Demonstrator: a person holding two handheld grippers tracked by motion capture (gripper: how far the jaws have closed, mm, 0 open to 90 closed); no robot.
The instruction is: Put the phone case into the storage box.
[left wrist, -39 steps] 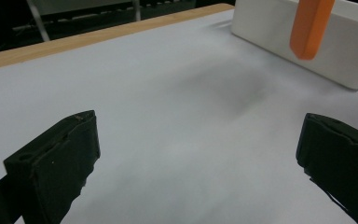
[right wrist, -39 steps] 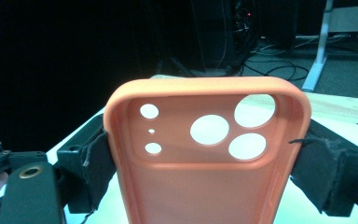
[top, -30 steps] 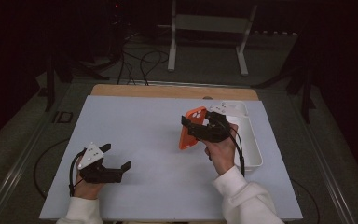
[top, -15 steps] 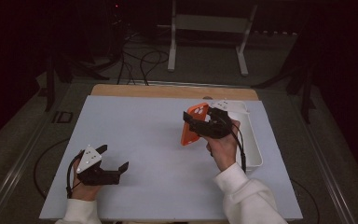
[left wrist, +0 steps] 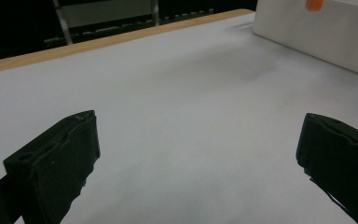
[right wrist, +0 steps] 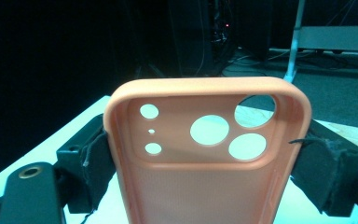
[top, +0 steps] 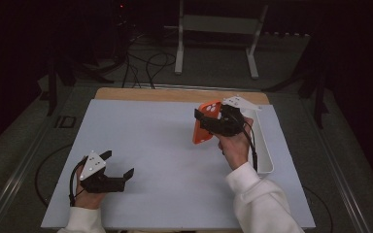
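Right claw (top: 209, 125) clamped on a soft orange rubber phone case (top: 205, 124), held upright and lifted clear above the white tabletop (top: 165, 141), just left of a long white plastic tray (top: 264, 155) at the tabletop's right edge. From the high view, only the case's outline and slight tilt discernible. From the right gripper view, much more: case (right wrist: 205, 154) seen from its inner side, gripped across its width with a black padded jaw pressed to each long edge, camera block uppermost, with three large round cut-outs and three small ones beside them. No brand, label or writing readable anywhere on the case.

Left claw (top: 121, 167) resting low on the near-left part of the tabletop, well apart from the case, grey three-cornered plate on top. In the left gripper view, jaws spread wide, nothing between them but bare white tabletop (left wrist: 177, 116); beyond, the white tray's wall (left wrist: 317, 37) at upper right, a scrap of orange (left wrist: 314, 4) above it, and the tabletop's wooden far edge (left wrist: 98, 44). No lettering readable on tray or claws either.
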